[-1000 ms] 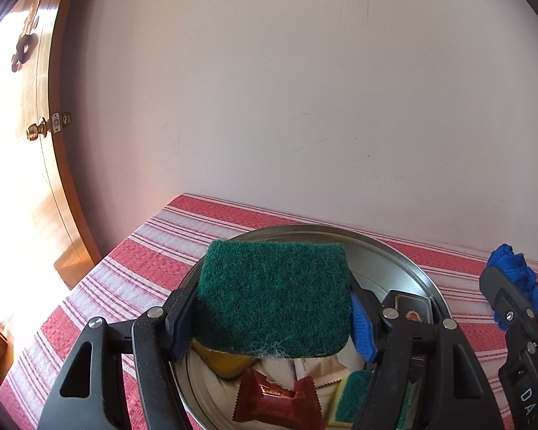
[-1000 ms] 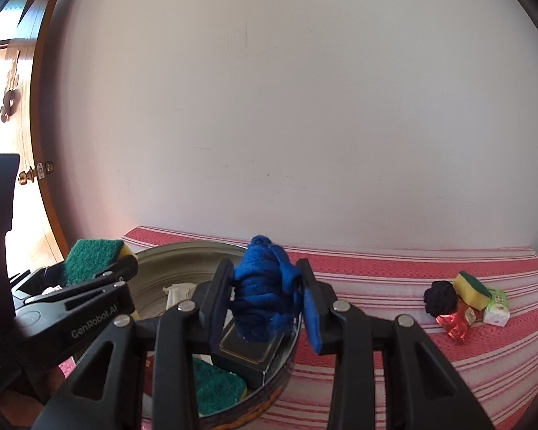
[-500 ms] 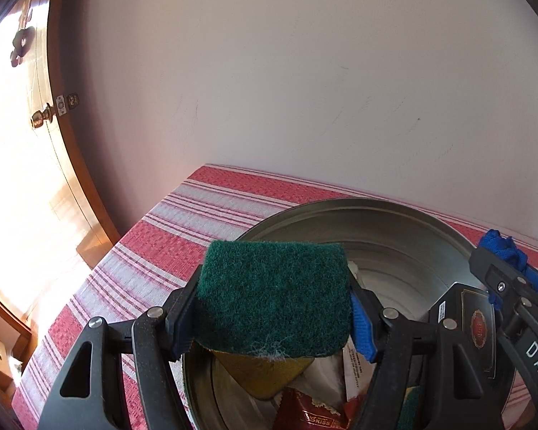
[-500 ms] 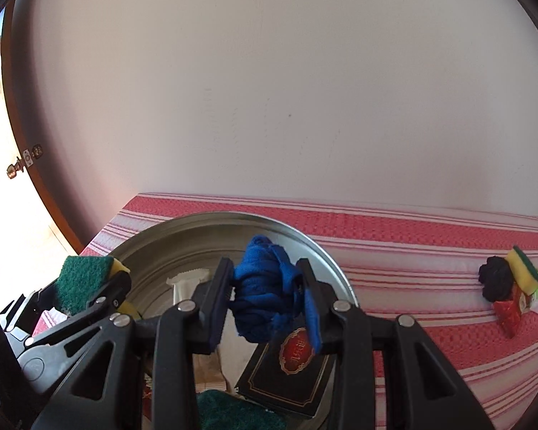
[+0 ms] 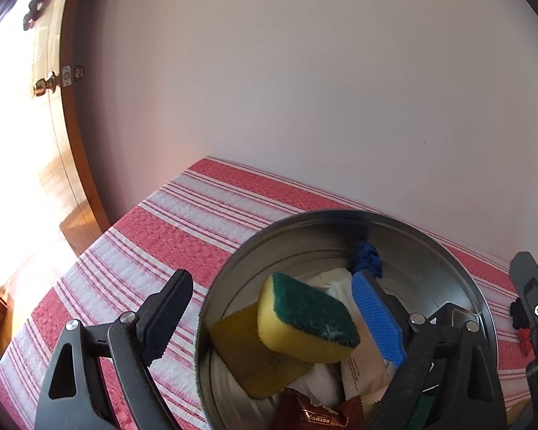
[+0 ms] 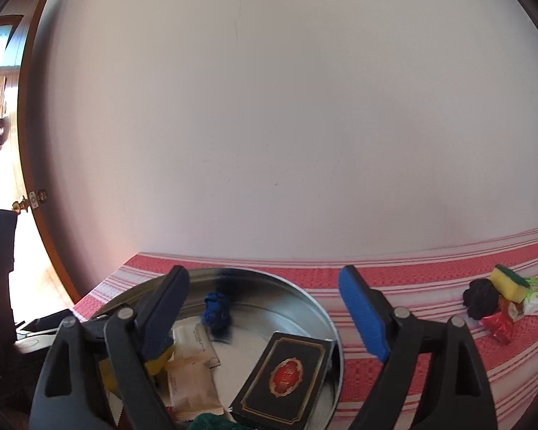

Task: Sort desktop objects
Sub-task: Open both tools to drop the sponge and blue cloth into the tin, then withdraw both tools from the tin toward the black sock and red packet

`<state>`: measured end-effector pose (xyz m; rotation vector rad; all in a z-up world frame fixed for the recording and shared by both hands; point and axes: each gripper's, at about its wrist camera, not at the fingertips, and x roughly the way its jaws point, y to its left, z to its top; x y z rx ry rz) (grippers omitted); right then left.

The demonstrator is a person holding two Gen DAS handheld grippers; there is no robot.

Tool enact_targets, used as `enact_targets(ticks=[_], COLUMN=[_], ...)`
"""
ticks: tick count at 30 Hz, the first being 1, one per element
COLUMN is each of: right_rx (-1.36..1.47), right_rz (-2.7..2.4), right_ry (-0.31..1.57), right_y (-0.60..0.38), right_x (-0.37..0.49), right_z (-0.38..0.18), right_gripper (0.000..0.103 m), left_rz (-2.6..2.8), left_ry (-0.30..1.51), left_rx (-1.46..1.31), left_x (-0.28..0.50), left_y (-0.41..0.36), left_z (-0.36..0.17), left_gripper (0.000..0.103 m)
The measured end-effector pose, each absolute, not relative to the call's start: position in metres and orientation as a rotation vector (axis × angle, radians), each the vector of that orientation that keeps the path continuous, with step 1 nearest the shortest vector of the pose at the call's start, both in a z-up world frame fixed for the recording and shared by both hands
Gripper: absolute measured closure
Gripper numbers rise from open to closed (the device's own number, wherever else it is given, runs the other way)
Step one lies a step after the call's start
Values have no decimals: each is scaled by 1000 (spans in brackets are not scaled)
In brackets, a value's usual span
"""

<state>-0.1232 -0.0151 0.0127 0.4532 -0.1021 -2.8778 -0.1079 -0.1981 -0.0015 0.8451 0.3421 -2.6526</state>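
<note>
The step in hand is the release: both hand-held grippers are over the metal bowl (image 5: pixel 430 247) and both have just been opening their jaws. The left gripper (image 5: pixel 269 308) now stands spread wide, and the yellow-and-green sponge (image 5: pixel 305 319) lies between its fingers without touching either pad; it sits tilted on another yellow sponge (image 5: pixel 247 354) and on some packets in the bowl. The right gripper (image 6: pixel 265 308) is also spread, with nothing pinched. The blue cloth ball (image 6: pixel 217 310) is inside the bowl at about 11 o'clock from this gripper's middle, near the far wall, and looks blurred, so I judge it is dropping or rolling. A black box with a red emblem (image 6: pixel 287 376) leans at the bowl's right side.

At about 3 o'clock in the right wrist view, well apart from the bowl, a small pile waits on the striped cloth (image 6: pixel 412 286): a black ball (image 6: pixel 480 299), a second sponge (image 6: pixel 509 283) and some small packets. The next move probably calls for lifting both grippers clear of the bowl, then carrying one toward this pile and closing on one single item.
</note>
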Motion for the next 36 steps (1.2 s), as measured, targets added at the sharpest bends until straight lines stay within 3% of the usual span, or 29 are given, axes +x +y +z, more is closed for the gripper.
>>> enact_targets(ticks=[4, 18, 25, 36], right_rx=[310, 290, 332, 357], right_rz=[-2980, -3054, -3066, -3107], right_ry=[-86, -41, -130, -100], right_y=[-2, 33, 55, 66], right_x=[-107, -96, -98, -70], right_z=[9, -11, -18, -7], right_gripper=[5, 5, 5, 5], left_rz=[-2594, -2609, -2636, -2672], left_ry=[329, 249, 355, 288], left_rx=[659, 454, 403, 469], left_x=[-90, -72, -59, -53], left_y=[-205, -176, -174, -150], left_z=[8, 5, -2, -14], left_gripper=[11, 11, 11, 11])
